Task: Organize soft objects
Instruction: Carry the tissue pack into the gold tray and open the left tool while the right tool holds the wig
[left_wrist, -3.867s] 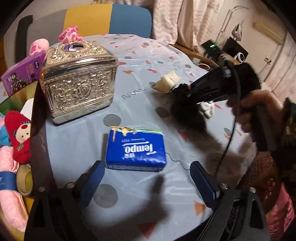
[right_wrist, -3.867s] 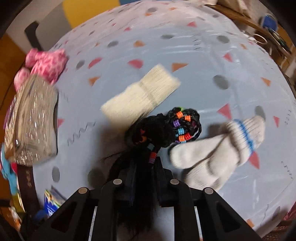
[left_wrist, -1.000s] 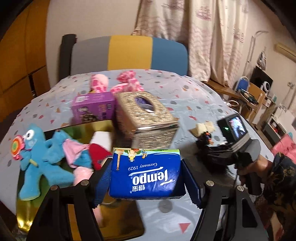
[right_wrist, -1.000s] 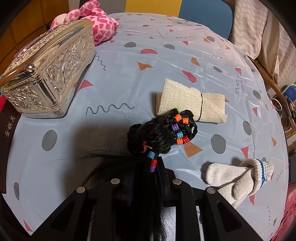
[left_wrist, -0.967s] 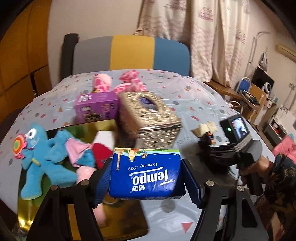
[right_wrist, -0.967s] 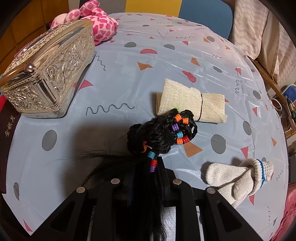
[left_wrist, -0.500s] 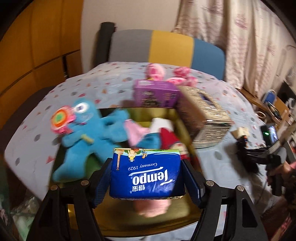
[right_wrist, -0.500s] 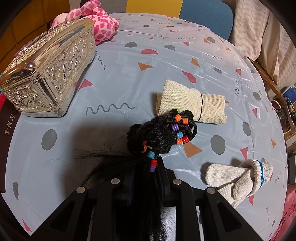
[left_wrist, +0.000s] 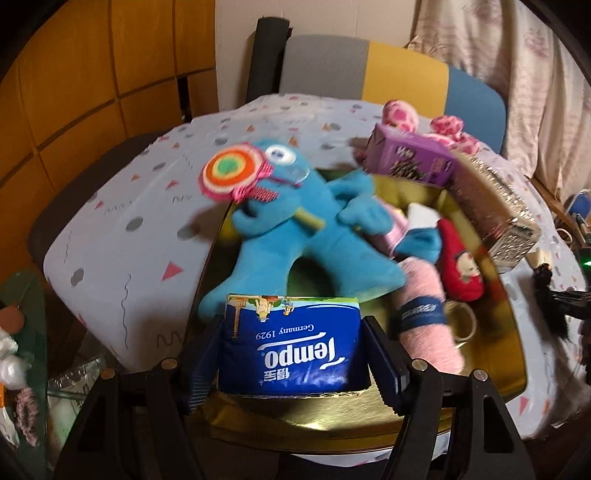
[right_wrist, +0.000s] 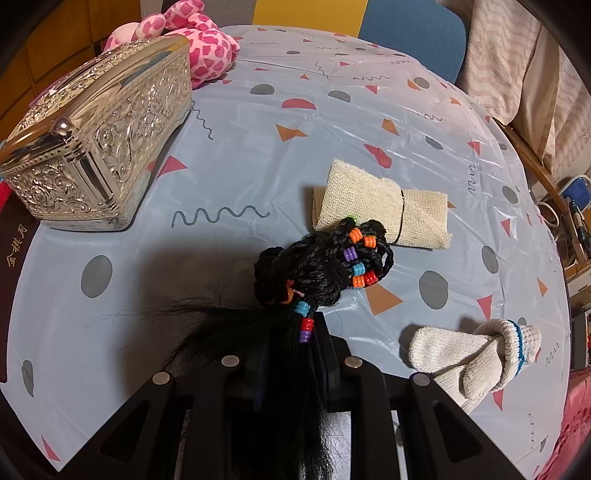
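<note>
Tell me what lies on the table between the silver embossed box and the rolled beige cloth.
Nothing: in the right wrist view, only bare patterned tablecloth lies between the silver embossed box and the rolled beige cloth.

Blue tissue pack clamped upright over gold tray; black beaded braid pinched, hanging above table, bandage roll beside.

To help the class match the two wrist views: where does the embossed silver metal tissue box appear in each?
Left wrist view: embossed silver metal tissue box at right, beside the gold tray.
Right wrist view: upper left, on the tablecloth.
Shared landmark: pink spotted plush toy behind the box.
</note>
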